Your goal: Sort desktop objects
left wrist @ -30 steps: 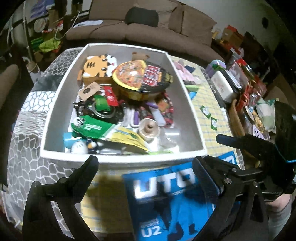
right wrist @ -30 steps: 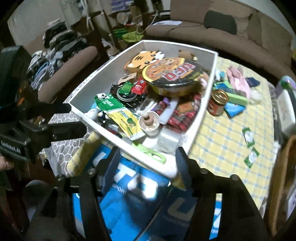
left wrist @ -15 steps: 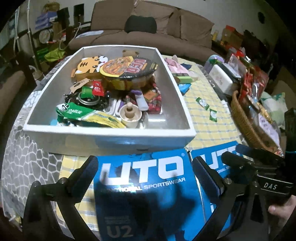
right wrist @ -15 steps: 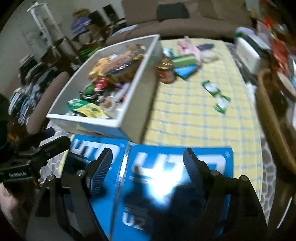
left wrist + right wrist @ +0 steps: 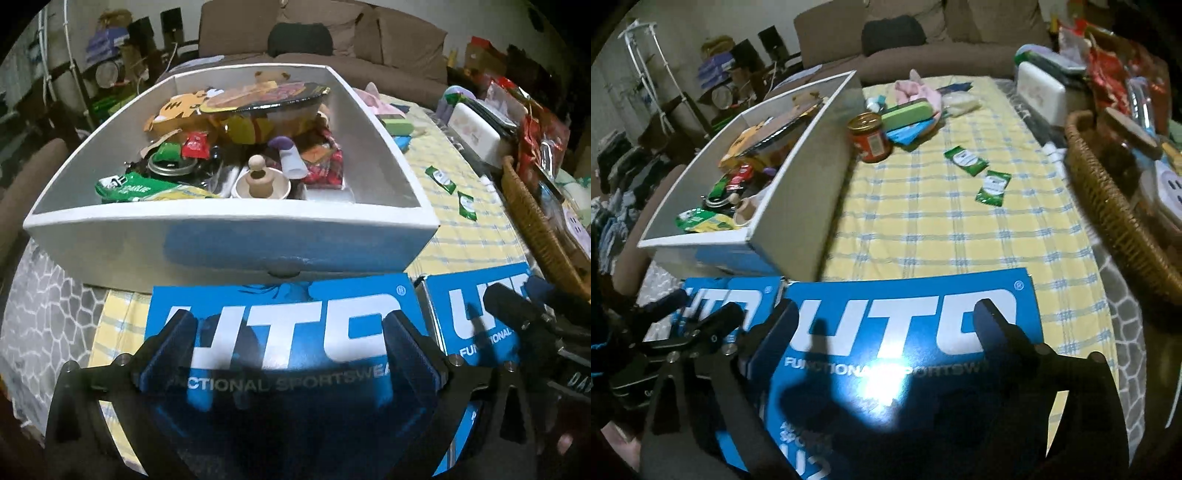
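A white box (image 5: 229, 240) (image 5: 809, 192) full of small items stands on the yellow checked tablecloth (image 5: 942, 214). Two blue UTO boxes lie side by side in front of it: the left one (image 5: 280, 332) under my left gripper (image 5: 288, 343), the right one (image 5: 905, 332) under my right gripper (image 5: 886, 328). Both grippers are open and empty, low over their boxes. Loose on the cloth lie a red jar (image 5: 870, 138), a green case (image 5: 907, 112), a pink item (image 5: 919, 90) and two green sachets (image 5: 979, 171).
A wicker basket (image 5: 1108, 206) with goods stands along the right edge. A white case (image 5: 1039, 94) sits at the back right. A brown sofa (image 5: 332, 40) lies behind the table. The other gripper (image 5: 535, 317) shows at the left wrist view's right.
Both grippers have drawn back from over the white box and dropped low over the two blue boxes. The right gripper has swung to the right. Both stay open.
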The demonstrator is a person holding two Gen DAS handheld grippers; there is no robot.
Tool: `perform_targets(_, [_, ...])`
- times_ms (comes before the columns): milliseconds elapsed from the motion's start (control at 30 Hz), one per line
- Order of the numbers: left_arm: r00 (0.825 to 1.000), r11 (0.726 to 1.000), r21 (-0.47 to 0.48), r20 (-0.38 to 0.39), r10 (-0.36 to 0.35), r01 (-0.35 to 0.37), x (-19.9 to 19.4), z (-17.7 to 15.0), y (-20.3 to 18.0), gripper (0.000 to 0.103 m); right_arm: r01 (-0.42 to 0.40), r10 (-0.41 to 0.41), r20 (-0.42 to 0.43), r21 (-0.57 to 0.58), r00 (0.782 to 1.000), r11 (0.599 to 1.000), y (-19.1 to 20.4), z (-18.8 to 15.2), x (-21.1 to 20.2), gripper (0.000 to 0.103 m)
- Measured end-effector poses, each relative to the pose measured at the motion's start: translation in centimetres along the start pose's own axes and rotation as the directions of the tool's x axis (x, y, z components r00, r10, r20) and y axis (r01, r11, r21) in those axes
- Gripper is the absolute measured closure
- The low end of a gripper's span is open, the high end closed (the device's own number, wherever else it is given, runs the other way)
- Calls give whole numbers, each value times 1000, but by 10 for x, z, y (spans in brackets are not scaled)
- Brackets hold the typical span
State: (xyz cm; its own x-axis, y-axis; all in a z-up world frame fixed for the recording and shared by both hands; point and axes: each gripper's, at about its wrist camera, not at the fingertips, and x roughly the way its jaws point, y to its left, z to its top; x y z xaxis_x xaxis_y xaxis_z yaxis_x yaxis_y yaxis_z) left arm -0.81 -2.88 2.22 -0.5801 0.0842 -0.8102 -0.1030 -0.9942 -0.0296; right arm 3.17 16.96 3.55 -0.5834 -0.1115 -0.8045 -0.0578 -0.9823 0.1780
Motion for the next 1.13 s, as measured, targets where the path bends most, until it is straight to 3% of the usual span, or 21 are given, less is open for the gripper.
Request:
perform_targets(33, [1000, 1000, -9, 10, 4, -4, 1, 1, 0, 0, 29, -29, 9, -10, 1000, 1000, 1, -1, 2, 0])
perform_targets(167, [1000, 999, -23, 17, 24, -24, 5, 6, 1, 0, 144, -146, -7, -114, 989, 983, 13, -1, 14, 0])
perform_targets(1133, [999, 999, -18, 21, 30, -30, 10, 11, 3, 0, 157, -158, 0, -97, 988, 983, 12, 3, 18, 0])
